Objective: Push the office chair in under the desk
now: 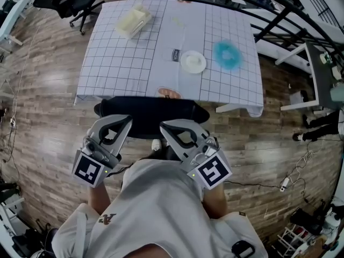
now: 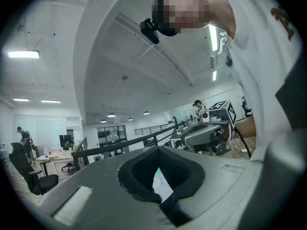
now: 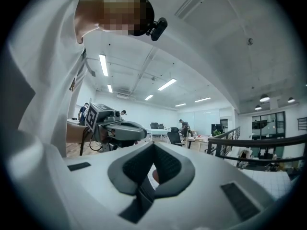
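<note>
The black office chair [image 1: 150, 114] stands at the near edge of the desk [image 1: 118, 69], which wears a white gridded cloth; only the chair's curved back shows, its seat hidden beneath the desk. In the head view my left gripper [image 1: 127, 120] and right gripper [image 1: 163, 126] reach side by side over the top of that back. Both are shut with nothing between their jaws. Whether the tips touch the chair I cannot tell. In the left gripper view my left gripper [image 2: 158, 150] has its jaws together, and the right gripper view shows my right gripper [image 3: 153, 145] the same.
On the desk lie a white plate [image 1: 193, 62], a blue fluffy thing [image 1: 228, 54] and a cream box [image 1: 133, 21]. Another black chair [image 1: 80, 1] stands at the far left. White tables [image 1: 317, 74] and a black railing [image 1: 285, 9] are on the right. Cables run across the wooden floor.
</note>
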`<state>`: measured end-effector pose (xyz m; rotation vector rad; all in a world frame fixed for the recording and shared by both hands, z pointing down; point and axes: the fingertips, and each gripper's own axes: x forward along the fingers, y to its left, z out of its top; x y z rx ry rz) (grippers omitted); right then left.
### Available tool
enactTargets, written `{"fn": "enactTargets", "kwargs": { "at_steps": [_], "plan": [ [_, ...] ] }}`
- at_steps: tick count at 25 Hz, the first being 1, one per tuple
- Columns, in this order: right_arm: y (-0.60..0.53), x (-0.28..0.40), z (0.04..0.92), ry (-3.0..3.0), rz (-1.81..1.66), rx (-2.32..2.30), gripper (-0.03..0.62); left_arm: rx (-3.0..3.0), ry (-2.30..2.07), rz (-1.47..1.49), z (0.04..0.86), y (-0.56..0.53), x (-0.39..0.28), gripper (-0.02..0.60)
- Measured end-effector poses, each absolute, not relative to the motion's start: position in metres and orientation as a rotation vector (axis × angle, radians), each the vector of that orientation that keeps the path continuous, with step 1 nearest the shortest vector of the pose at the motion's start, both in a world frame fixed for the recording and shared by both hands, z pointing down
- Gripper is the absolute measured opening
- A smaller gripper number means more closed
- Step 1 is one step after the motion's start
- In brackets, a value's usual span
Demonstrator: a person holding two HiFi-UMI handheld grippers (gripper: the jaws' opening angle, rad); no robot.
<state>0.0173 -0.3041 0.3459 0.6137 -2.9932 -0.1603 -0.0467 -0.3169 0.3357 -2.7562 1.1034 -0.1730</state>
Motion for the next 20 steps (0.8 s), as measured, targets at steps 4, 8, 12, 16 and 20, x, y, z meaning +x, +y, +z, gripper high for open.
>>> {"fn": "enactTargets", "kwargs": {
  "at_steps": [4,8,12,16,20],
  "plan": [
    [-0.3058,0.0181,0.3452,-2.998,-0.159,0.609,0.002,-2.766,1.102,-0.173,0.3364,-0.3176,-0.0473,0.000],
    [-0.3068,0.0186,0.3464,-3.001,-0.144,0.611,0.002,-2.771,1.094,-0.153,0.3355,-0.3178,-0.0477,0.000],
    [-0.3075,0.0188,0.3458,-3.006,-0.126,0.616,0.002,-2.775,1.087,-0.156,0.3356,-0.3172,-0.0482,0.000],
    [-0.3084,0.0190,0.3464,-2.997,-0.123,0.611,0.002,-2.779,1.082,-0.139,0.3333,-0.3180,-0.0482,0.000],
    [-0.3088,0.0198,0.3486,-2.992,-0.113,0.613,0.002,-2.784,1.081,-0.139,0.3345,-0.3175,-0.0485,0.000]
  ]
}}
